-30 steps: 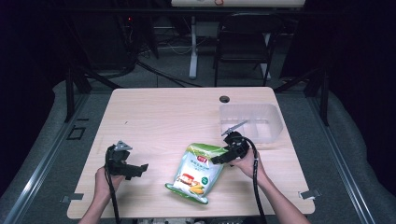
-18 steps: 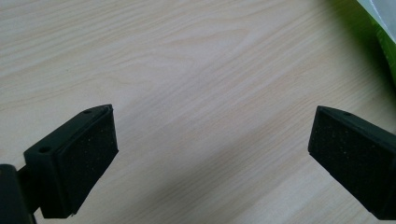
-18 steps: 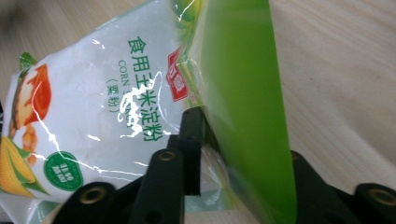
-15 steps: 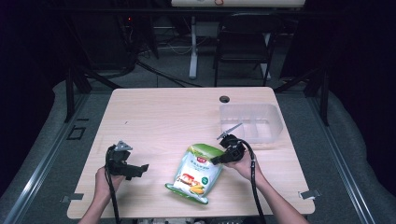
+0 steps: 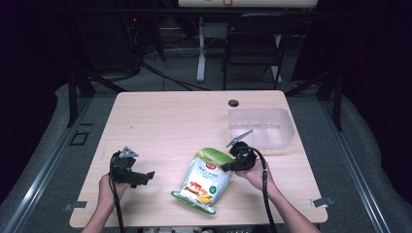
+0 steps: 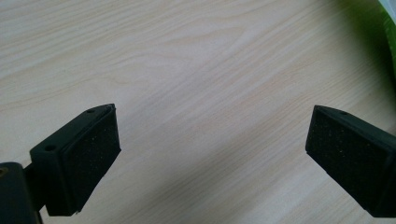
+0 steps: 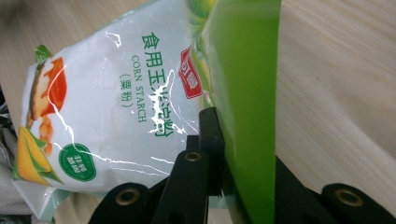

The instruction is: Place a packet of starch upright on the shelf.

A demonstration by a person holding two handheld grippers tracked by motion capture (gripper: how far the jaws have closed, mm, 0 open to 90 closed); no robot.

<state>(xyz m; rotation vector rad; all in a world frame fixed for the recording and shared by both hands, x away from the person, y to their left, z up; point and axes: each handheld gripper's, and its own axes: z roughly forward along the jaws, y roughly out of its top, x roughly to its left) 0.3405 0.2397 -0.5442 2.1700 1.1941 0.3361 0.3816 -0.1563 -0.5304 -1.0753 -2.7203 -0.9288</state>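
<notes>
Pinching the green top edge of the bag (image 5: 204, 179), the right gripper (image 5: 232, 166) has its grasp; left gripper (image 5: 145, 177) waits wide apart at nine o'clock. Next, probably a lift toward the tray (image 5: 282, 138) at one o'clock.

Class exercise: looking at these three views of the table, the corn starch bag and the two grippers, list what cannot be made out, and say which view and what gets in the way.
- Corn starch bag: its bottom corner runs off the right gripper view's left edge.
- Right gripper: the green seal hides the far jaw's pad.
- Clear container: too small and see-through in the high view to tell whether it holds anything.
- Left gripper: body cut off by the bottom edge of the left gripper view.
- Small print on the bag: too small in the high view.
</notes>
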